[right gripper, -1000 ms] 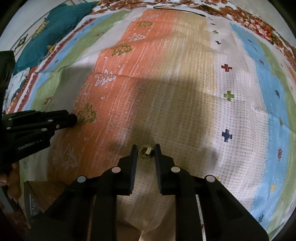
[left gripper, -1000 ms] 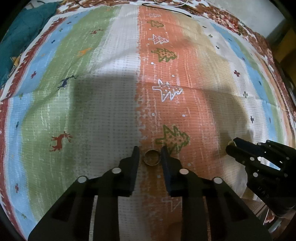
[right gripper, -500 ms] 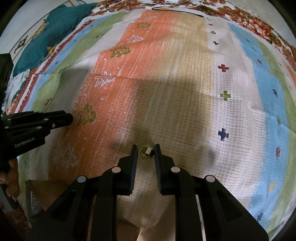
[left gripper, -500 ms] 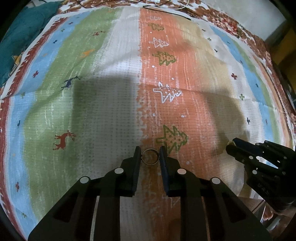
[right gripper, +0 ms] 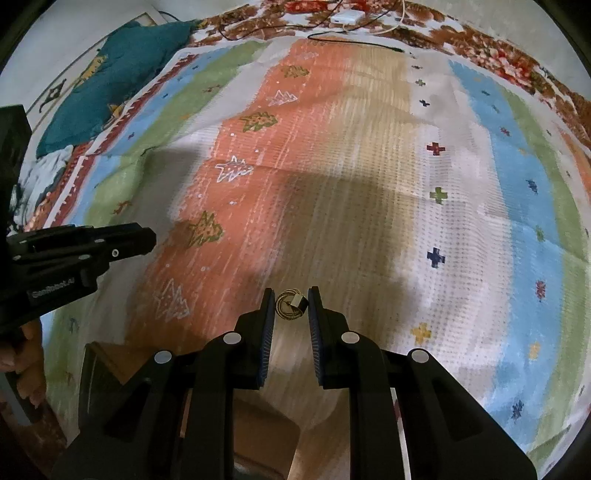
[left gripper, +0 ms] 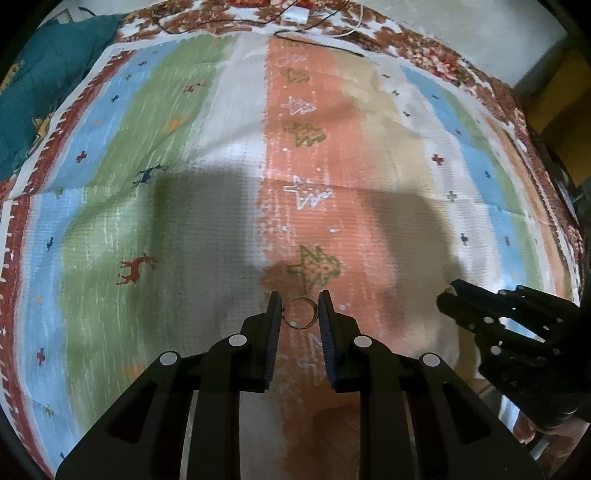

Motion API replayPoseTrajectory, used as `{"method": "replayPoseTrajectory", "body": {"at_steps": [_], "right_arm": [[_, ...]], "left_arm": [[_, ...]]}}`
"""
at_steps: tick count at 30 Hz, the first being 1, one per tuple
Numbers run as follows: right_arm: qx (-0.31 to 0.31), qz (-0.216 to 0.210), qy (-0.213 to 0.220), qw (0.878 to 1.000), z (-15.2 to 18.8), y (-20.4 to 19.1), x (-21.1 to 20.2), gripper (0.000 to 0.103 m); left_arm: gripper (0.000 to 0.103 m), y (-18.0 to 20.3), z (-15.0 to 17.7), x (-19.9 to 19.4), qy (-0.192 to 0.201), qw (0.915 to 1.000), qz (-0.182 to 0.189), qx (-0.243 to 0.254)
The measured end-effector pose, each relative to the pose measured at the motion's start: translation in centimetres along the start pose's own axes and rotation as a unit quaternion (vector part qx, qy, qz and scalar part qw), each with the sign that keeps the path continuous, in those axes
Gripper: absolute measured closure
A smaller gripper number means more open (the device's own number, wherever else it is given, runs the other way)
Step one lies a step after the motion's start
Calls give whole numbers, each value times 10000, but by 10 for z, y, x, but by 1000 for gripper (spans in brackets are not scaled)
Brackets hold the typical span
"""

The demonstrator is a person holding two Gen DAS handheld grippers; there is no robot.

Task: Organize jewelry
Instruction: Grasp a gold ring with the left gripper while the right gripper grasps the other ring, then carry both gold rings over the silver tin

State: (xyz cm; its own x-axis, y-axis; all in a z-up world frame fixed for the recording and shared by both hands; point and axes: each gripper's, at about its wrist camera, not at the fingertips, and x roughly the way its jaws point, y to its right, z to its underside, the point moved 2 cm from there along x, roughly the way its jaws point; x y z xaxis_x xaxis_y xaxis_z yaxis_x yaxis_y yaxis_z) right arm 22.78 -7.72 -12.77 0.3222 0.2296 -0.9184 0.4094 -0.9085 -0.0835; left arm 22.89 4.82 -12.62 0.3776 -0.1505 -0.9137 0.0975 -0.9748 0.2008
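My left gripper (left gripper: pixel 300 306) is shut on a thin metal ring (left gripper: pixel 300 314), held upright between its fingertips above the striped cloth (left gripper: pixel 207 206). My right gripper (right gripper: pixel 291 304) is shut on a gold ring with a square stone (right gripper: pixel 292 303), also held above the cloth. The right gripper also shows at the right edge of the left wrist view (left gripper: pixel 448 295), and the left gripper at the left of the right wrist view (right gripper: pixel 147 240). The two grippers are side by side, apart.
A teal pillow (left gripper: pixel 40 92) lies at the far left. Cables and a white charger (left gripper: pixel 295 14) lie at the far edge of the cloth. A wooden box edge (right gripper: pixel 258 435) shows below the right gripper.
The left gripper has lifted with the ring, which turned from lying flat to standing upright between the fingertips. The right gripper has risen slightly with its ring.
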Motion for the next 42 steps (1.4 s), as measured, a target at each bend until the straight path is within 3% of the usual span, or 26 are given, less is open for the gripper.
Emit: {"method": "replayPoseTrajectory", "body": {"at_steps": [16, 31, 42], "right_arm": [[-96, -62, 359, 9993, 12, -14, -40, 84], [-213, -186, 663, 9974, 34, -31, -79, 84], [-357, -190, 729, 9965, 49, -41, -91, 84]], "left_arm": [[83, 22, 16, -41, 330, 9990, 281, 59], [83, 43, 53, -78, 567, 9963, 586, 285], [83, 46, 67, -91, 695, 9949, 662, 305]]}}
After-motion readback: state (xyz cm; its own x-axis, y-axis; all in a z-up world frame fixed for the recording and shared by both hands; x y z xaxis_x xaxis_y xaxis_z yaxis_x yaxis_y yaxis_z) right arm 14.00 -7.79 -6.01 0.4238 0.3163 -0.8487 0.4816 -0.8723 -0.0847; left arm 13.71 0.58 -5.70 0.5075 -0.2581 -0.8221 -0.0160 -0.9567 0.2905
